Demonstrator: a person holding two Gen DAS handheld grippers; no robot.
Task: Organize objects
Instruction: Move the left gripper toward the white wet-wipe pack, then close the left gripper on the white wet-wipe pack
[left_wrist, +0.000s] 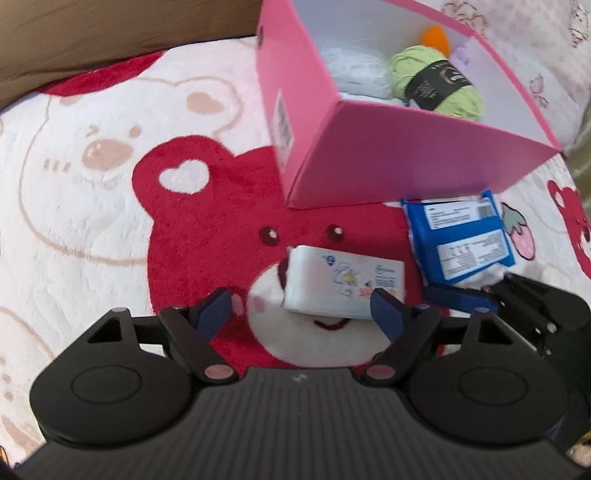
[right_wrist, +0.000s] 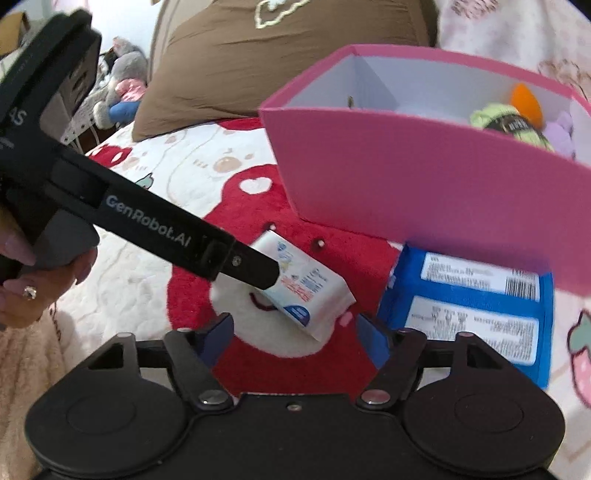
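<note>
The left gripper (left_wrist: 301, 308) is spread wide, its right finger overlapping the white pack (left_wrist: 345, 286) at 12 o'clock on the blanket (left_wrist: 92, 221). Centre the pack before squeezing. The right gripper (right_wrist: 293, 332), also spread, nears the blue pack (right_wrist: 469, 306) at 2 o'clock. The pink box (left_wrist: 369, 155) waits beyond.

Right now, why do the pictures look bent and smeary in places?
Left wrist view: fisheye lens curves the edges; the pink box is motion-blurred, the white pack fairly sharp. Right wrist view: same bending; the box front and blue pack are smeared. Lighting is soft, without glare.
</note>
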